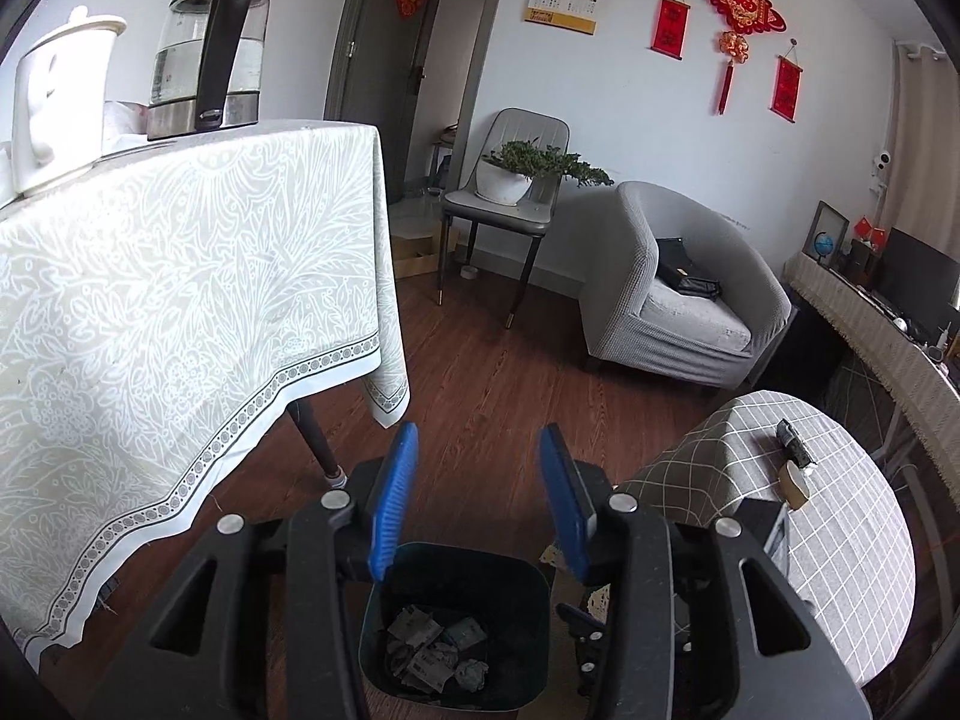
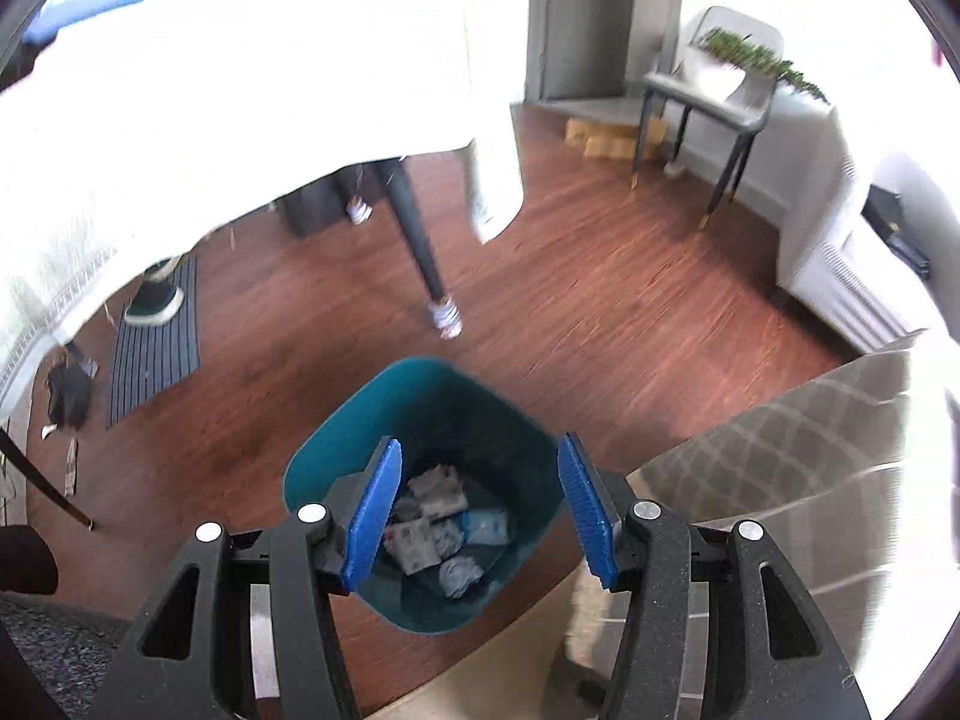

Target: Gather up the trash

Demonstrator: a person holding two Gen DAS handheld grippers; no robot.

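Teal bin [image 2: 420,480] sits on wood floor [image 2: 600,330], crumpled paper trash [image 2: 438,534] inside. Left gripper [image 1: 477,501] and right gripper [image 2: 480,516] both above it, jaws apart, nothing held.

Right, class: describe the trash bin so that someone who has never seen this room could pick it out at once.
Start at the tall table with the pale leaf-patterned tablecloth, then look down to the wooden floor between it and the low table under a grey checked cloth. There stands the trash bin, an open container of dark teal. Nothing else there is teal, and only it holds crumpled paper.
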